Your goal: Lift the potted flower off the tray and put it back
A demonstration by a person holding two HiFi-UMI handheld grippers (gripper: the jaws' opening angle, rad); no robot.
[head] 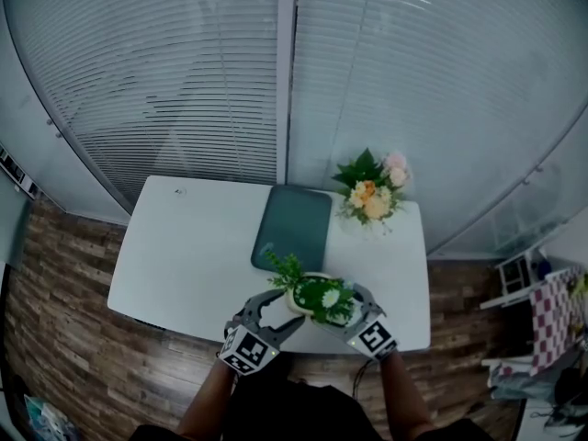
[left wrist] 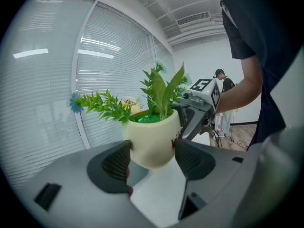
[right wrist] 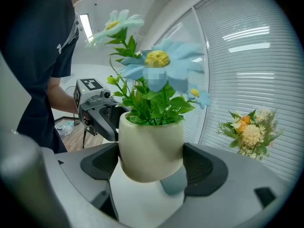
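Fingers (left wrist: 116,163) of left gripper (left wrist: 152,158), right gripper (right wrist: 151,165) pinch potted flower (left wrist: 151,134) (perhaps red lettering (left wrist: 173,139)).

Camera layout
My head view looks steeply down over left gripper (head: 287,309) and right gripper (head: 344,309); their views face each other, close in, across the potted flower (head: 322,299) between both jaws.

Cool, even daylight comes through the blinds (left wrist: 47,80) beyond the jaws, and bright streaks of glare lie across their slats. Between the jaws the potted flower (right wrist: 151,146) is sharp at the pot. Its pale blue blooms above the jaws are soft and out of focus. Shadows are faint and diffuse. Both gripper views bend strongly at the edges and fall to black in the corners. The head view is hazier and dimmer toward its rim.
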